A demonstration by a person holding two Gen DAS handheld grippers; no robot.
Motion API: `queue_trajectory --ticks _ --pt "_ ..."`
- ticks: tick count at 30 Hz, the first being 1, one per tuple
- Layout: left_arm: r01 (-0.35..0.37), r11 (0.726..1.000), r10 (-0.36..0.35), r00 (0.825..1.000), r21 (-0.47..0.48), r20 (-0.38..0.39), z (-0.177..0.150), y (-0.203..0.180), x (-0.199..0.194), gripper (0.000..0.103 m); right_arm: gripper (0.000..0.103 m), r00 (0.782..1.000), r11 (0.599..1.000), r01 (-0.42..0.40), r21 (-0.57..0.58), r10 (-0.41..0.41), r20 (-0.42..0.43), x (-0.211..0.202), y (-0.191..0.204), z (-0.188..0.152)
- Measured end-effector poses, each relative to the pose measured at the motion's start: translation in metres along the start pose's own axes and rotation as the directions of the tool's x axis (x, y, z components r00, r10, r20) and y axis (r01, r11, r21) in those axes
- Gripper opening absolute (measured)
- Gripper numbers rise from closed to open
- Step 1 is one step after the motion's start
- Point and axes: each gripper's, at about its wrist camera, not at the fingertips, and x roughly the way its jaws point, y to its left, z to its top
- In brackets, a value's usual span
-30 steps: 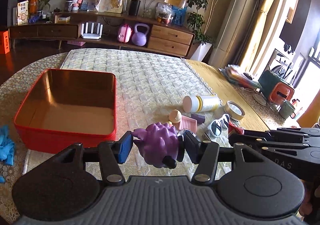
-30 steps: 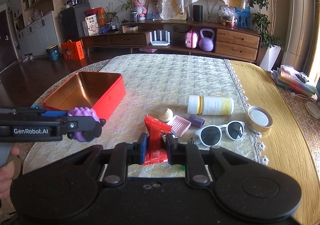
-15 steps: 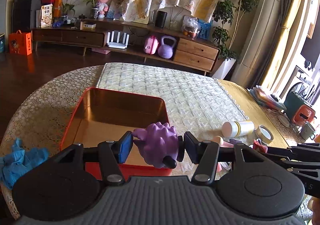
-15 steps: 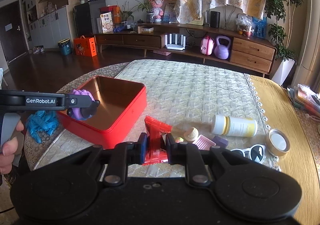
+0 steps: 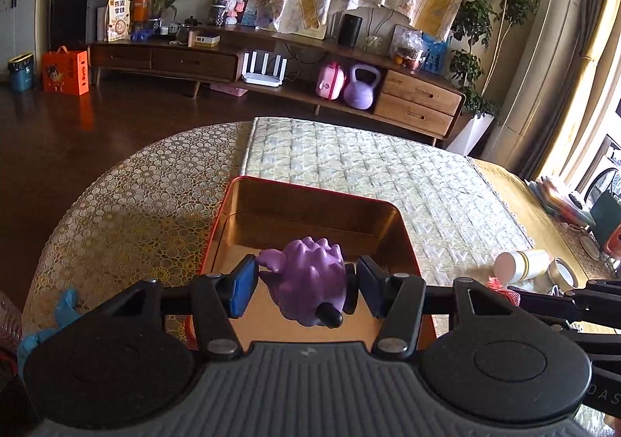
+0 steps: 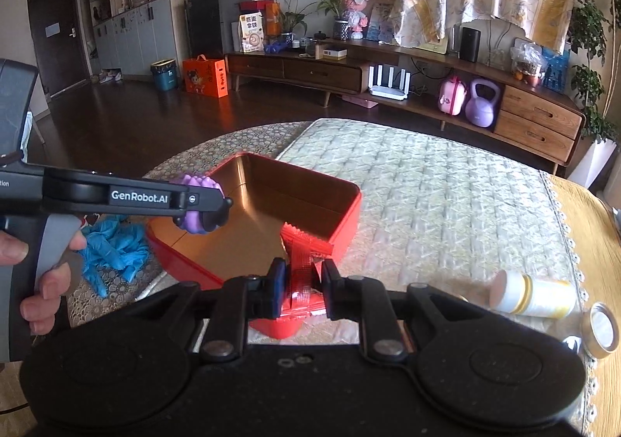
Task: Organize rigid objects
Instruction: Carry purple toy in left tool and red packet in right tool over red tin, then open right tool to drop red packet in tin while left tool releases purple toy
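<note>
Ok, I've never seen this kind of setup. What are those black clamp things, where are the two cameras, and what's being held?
No robot here: a person holds a handheld two-finger gripper in each hand, with a fisheye camera on each looking along its fingers. The left view shows the left gripper shut on a purple spiky toy, hanging over the open red tin. The right view shows the right gripper shut on a red packet near the tin's edge; the left gripper appears there from the side. On the quilted mat lie a white and yellow bottle on its side and a round lid. Blue gloves lie beside the tin.
</note>
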Motion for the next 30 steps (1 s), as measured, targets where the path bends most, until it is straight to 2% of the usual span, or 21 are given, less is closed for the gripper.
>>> queue_trajectory --ticks 7,16,20,30 --pt "-0.012 1.000 0.011 0.999 -0.010 -0.036 0.010 0.014 0.028 0.055 0.019 0.999 0.999 -0.015 -0.051 0.012 -0.051 0.043 0.021 0.015" --pt "-0.028 0.999 0.030 0.998 0.028 -0.053 0.014 0.021 0.059 0.056 0.019 0.992 0.994 -0.003 -0.108 -0.010 -0.127 0.091 0.031 0.018" --pt "0.003 1.000 -0.003 0.997 0.007 -0.077 0.015 0.023 0.071 0.056 0.019 0.988 0.993 -0.012 -0.117 -0.006 -0.157 0.102 0.034 0.013" --pt "-0.009 0.998 0.016 0.994 0.063 -0.104 0.008 0.019 0.087 0.056 0.019 0.979 0.995 -0.029 -0.091 0.010 -0.205 0.109 0.034 0.005"
